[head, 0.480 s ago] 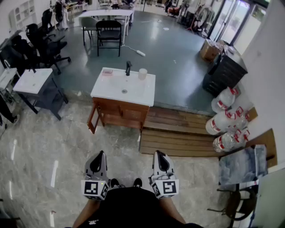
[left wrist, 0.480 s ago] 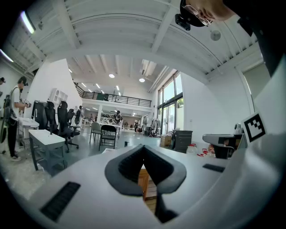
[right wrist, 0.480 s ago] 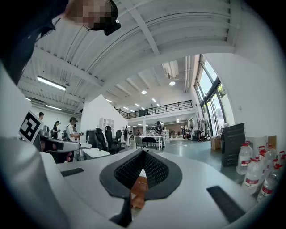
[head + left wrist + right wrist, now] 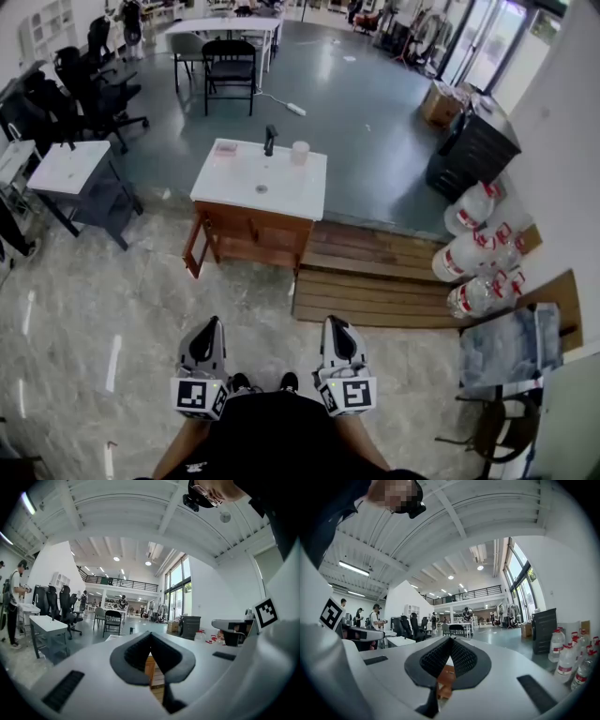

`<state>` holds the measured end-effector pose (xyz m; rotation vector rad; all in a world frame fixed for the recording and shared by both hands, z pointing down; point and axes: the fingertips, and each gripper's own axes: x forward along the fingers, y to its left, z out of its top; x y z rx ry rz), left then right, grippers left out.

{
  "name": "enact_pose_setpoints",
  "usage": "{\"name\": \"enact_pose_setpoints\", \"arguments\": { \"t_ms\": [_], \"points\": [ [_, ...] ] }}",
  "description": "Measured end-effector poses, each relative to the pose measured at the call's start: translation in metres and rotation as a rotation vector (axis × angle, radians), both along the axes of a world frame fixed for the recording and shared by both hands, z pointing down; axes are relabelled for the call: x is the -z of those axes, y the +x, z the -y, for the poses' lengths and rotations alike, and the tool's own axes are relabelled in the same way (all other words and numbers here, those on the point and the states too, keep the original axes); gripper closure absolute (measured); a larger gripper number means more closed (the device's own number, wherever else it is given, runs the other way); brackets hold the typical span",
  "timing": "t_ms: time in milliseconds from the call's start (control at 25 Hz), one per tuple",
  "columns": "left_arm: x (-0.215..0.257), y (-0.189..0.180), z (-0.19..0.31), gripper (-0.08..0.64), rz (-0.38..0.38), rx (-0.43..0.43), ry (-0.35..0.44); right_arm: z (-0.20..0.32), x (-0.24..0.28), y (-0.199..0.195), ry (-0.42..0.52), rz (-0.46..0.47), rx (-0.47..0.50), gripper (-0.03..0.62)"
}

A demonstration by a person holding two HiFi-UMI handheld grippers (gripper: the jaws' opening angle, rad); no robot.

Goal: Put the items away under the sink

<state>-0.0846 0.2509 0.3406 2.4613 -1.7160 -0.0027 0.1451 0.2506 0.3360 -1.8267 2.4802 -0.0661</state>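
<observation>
The sink unit stands ahead of me in the head view, with a white top (image 4: 281, 192) on a wooden cabinet (image 4: 251, 239). A black faucet (image 4: 270, 141), a pale cup (image 4: 300, 154) and a small pink item (image 4: 225, 149) sit along its far edge. My left gripper (image 4: 208, 324) and right gripper (image 4: 336, 324) are held low near my body, well short of the sink and pointing at it. Both are shut with nothing between the pads. In the left gripper view the left gripper (image 4: 151, 634) frames the cabinet (image 4: 150, 667), and the right gripper (image 4: 450, 639) does the same in its own view.
A low wooden platform (image 4: 375, 281) lies right of the sink, with big water bottles (image 4: 478, 253) against the right wall. A small white table (image 4: 67, 169) and black office chairs (image 4: 84, 94) stand at left. A black cabinet (image 4: 473, 150) is at the back right. Glossy floor lies between me and the sink.
</observation>
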Motion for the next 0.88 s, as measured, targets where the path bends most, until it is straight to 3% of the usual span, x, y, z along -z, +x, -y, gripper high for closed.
{"name": "enact_pose_setpoints", "arguments": {
  "t_ms": [400,480,880],
  "points": [
    [0.004,0.003,-0.004,0.554,0.006,-0.011,0.008,-0.006,0.007,0.000,0.028,-0.004,0.001,0.574],
    [0.003,0.003,-0.004,0.554,0.004,-0.013,0.007,-0.006,0.007,-0.001,0.032,-0.007,0.001,0.514],
    [0.000,-0.001,-0.007,0.554,0.003,-0.020,-0.005,-0.009,0.011,-0.008,0.041,0.014,0.028,0.338]
  ]
}}
